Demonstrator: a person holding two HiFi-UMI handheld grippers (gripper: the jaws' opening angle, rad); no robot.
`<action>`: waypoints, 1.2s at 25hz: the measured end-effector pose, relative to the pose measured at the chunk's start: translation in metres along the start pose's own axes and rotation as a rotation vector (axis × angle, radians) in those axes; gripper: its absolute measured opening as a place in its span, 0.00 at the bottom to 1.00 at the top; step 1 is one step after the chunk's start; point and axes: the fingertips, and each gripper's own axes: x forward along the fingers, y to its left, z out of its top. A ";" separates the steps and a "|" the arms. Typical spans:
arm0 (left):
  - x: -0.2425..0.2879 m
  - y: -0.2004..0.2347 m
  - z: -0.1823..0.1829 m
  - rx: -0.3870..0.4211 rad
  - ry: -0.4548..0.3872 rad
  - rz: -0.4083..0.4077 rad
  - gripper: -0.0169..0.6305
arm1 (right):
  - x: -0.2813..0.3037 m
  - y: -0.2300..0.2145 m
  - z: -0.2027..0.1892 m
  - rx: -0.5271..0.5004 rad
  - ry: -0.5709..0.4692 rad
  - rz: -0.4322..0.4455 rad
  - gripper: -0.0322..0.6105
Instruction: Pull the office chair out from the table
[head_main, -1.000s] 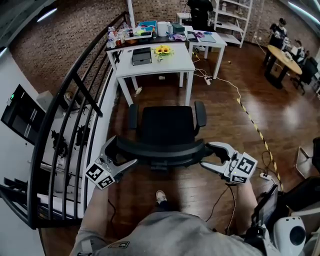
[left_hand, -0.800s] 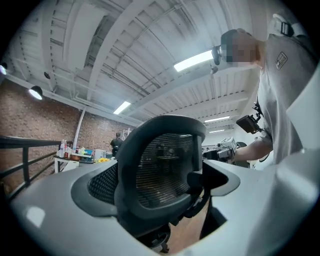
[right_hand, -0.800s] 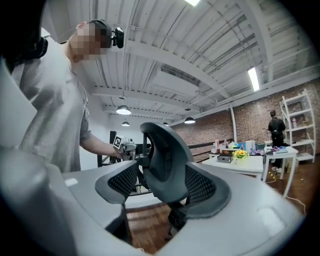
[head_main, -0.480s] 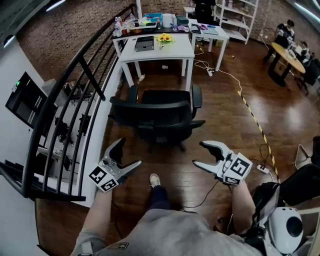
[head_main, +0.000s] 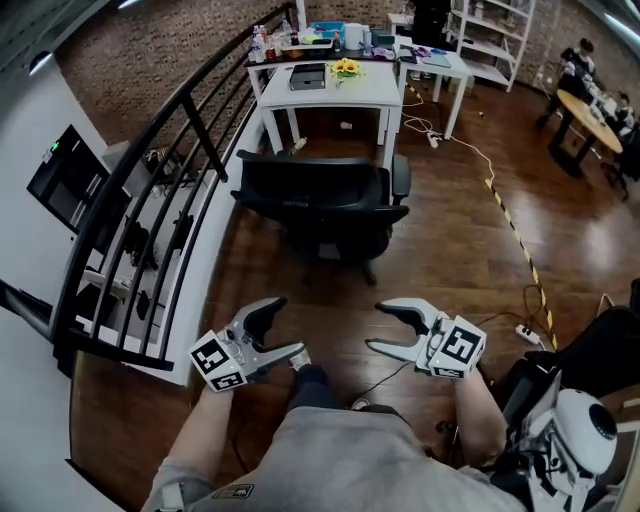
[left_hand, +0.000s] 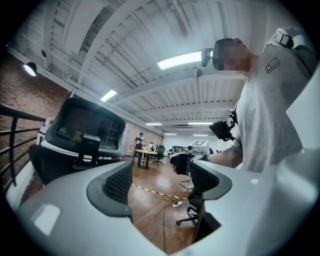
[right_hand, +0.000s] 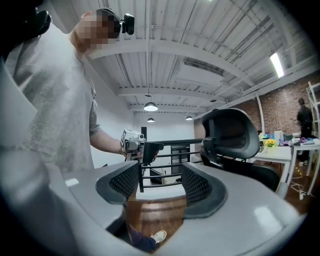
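Observation:
The black office chair (head_main: 325, 205) stands on the wood floor, out from the white table (head_main: 335, 88), its back toward me. Both grippers hang near my body, well short of the chair. My left gripper (head_main: 286, 328) is open; its jaws have just been closing, with nothing between them. My right gripper (head_main: 379, 328) is open and empty too. In the left gripper view the chair (left_hand: 82, 135) is at left and the right gripper (left_hand: 182, 162) is ahead. The right gripper view shows the chair (right_hand: 235, 135) at right and the left gripper (right_hand: 134, 145) ahead.
A black railing (head_main: 150, 200) runs along the left of the chair. A yellow-black striped cable strip (head_main: 515, 235) crosses the floor at right, ending near a power strip (head_main: 527, 332). People sit at a round table (head_main: 585, 110) far right. My shoe (head_main: 300, 362) is below the left gripper.
Both grippers have come off the ends of the chair's backrest and drawn back toward me. The chair now stands farther from them and away from the table.

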 end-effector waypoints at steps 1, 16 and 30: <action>-0.002 -0.009 0.000 -0.009 0.006 -0.014 0.58 | 0.000 0.008 0.001 0.004 0.001 0.011 0.48; -0.027 -0.071 -0.013 -0.109 0.089 -0.302 0.36 | 0.044 0.081 -0.002 0.056 0.023 0.030 0.44; -0.055 -0.085 -0.021 -0.153 0.092 -0.443 0.03 | 0.084 0.127 -0.005 0.111 0.048 0.103 0.11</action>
